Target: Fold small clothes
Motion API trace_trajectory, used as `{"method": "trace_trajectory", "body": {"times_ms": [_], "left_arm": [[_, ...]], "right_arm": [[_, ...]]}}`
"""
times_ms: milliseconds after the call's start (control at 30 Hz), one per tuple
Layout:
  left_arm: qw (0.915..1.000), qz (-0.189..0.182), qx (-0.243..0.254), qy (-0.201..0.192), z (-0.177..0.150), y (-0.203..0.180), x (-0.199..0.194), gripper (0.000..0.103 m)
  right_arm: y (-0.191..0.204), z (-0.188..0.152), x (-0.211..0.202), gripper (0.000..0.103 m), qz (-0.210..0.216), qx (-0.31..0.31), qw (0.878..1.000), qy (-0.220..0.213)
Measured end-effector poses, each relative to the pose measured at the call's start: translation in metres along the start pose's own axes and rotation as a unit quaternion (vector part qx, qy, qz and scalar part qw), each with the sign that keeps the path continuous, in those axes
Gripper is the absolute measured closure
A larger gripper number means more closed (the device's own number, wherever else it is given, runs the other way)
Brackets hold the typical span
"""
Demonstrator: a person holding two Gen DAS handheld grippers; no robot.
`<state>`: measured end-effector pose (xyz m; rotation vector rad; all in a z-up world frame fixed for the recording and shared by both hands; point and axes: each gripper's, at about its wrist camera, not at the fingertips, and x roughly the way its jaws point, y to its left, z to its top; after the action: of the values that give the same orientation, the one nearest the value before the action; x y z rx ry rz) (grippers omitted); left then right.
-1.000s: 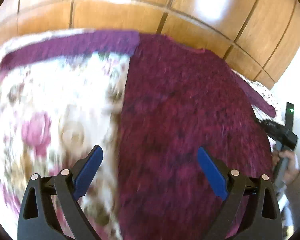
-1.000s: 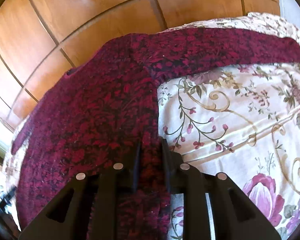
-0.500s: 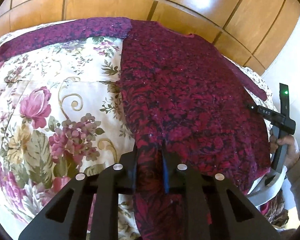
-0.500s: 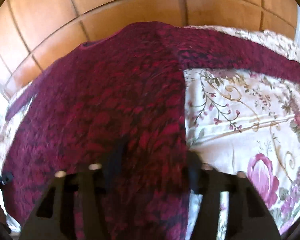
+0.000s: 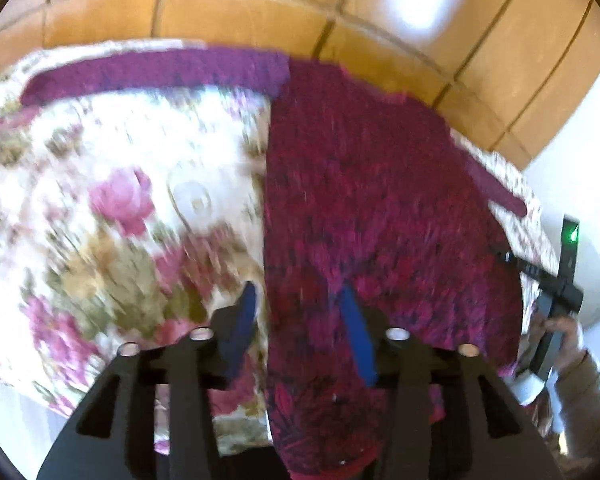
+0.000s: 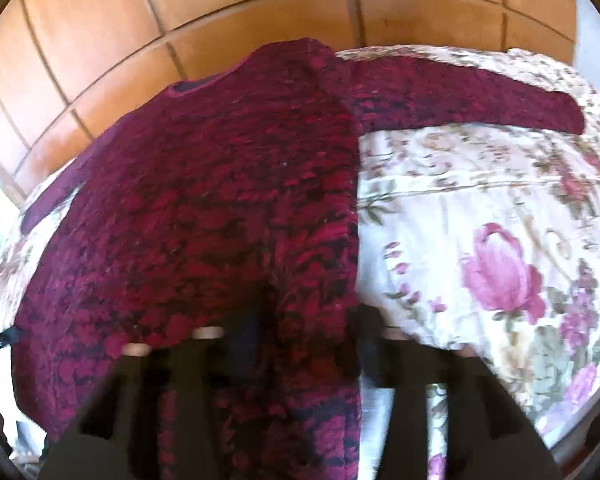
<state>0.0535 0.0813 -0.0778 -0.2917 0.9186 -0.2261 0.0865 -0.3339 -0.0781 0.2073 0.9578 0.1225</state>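
Dark crimson knitted sweater (image 5: pixel 372 208) lies spread on floral bedspread (image 5: pixel 112 200), sleeves out for folding; left gripper (image 5: pixel 300 320) and right gripper (image 6: pixel 312 344) jaws have just been opening, hem between, unpinched

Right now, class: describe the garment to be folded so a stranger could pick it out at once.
Find the flowered bedspread in front of the wood-panelled wall. Spread flat on it lies a dark red knitted sweater, sleeves stretched out to both sides. It is the only plain dark cloth against pale roses.
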Motion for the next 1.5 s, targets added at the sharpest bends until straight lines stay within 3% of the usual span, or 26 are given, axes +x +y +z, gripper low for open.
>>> {"method": "trace_trajectory", "body": {"times_ms": [167, 300, 333, 533, 600, 667, 700, 867, 1067, 1500], "left_arm": [[0.9984, 0.015, 0.023, -0.050, 0.030, -0.020, 0.000, 0.050], [0.9964, 0.030, 0.036, -0.070, 0.054, -0.051, 0.033, 0.032], [0.9960, 0.028, 0.042, -0.073, 0.062, -0.062, 0.046, 0.032], [0.9918, 0.053, 0.105, -0.051, 0.078, -0.098, 0.105, 0.031], [0.9914, 0.058, 0.111, -0.037, 0.075, -0.097, 0.123, 0.032], [0.9902, 0.073, 0.118, -0.019, 0.069, -0.090, 0.142, 0.031], [0.9916, 0.059, 0.113, -0.023, 0.066, -0.085, 0.147, 0.028], [0.9952, 0.011, 0.089, -0.040, 0.063, -0.071, 0.143, 0.021], [0.9941, 0.014, 0.101, -0.038, 0.059, -0.075, 0.144, 0.015], [0.9930, 0.024, 0.110, -0.036, 0.059, -0.078, 0.146, 0.014]], "right_arm": [[0.016, 0.014, -0.025, 0.025, -0.063, -0.009, 0.997, -0.040], [0.046, 0.033, -0.035, 0.012, -0.055, 0.001, 0.994, -0.096], [0.053, 0.037, -0.029, 0.011, -0.047, 0.002, 0.994, -0.097], [0.055, 0.026, 0.031, 0.010, -0.064, 0.008, 0.997, -0.048], [0.052, 0.019, 0.031, 0.008, -0.056, 0.000, 0.996, -0.074], [0.049, 0.020, 0.032, 0.005, -0.044, 0.005, 0.997, -0.068], [0.046, 0.020, 0.031, 0.004, -0.034, 0.006, 0.997, -0.069], [0.042, 0.023, 0.034, 0.002, -0.021, 0.007, 0.997, -0.072], [0.043, 0.018, 0.033, 0.002, -0.011, 0.011, 0.997, -0.079], [0.040, 0.015, 0.028, 0.005, -0.004, 0.020, 0.996, -0.084]]}}
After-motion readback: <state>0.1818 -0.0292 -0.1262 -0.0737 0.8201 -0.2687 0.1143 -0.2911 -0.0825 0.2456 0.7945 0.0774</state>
